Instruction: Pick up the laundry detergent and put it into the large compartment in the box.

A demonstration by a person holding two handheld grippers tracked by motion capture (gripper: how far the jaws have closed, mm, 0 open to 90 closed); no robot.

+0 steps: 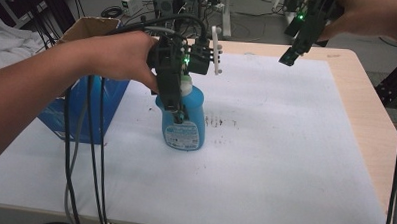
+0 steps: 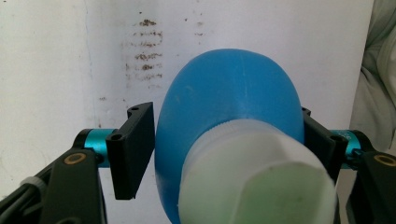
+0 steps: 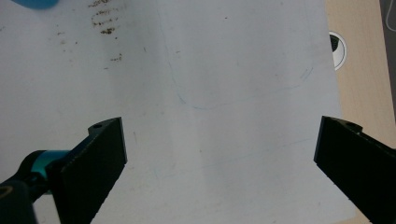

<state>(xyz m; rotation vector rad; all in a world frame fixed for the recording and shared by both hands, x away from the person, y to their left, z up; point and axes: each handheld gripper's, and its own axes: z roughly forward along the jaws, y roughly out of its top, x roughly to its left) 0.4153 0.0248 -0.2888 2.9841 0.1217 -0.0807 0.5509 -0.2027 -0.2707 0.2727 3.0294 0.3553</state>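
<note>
White sheet (image 1: 265,159) stained beside blue bottle (image 1: 188,119); left tongs (image 2: 224,140) straddle bottle, left jaw apart; right tongs (image 3: 219,168) wide, aloft.

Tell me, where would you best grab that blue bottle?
Probably at the blue bottle's narrow upper shoulder under the white cap, coming from above. It stands upright, and the left gripper already has a jaw either side there, though contact isn't clear.

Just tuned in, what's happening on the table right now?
A person's left gripper is down over an upright blue bottle with a white cap, its fingers on either side of the bottle's shoulder; a small gap shows on one side. The right gripper hangs open above the white table cover, holding nothing.
</note>
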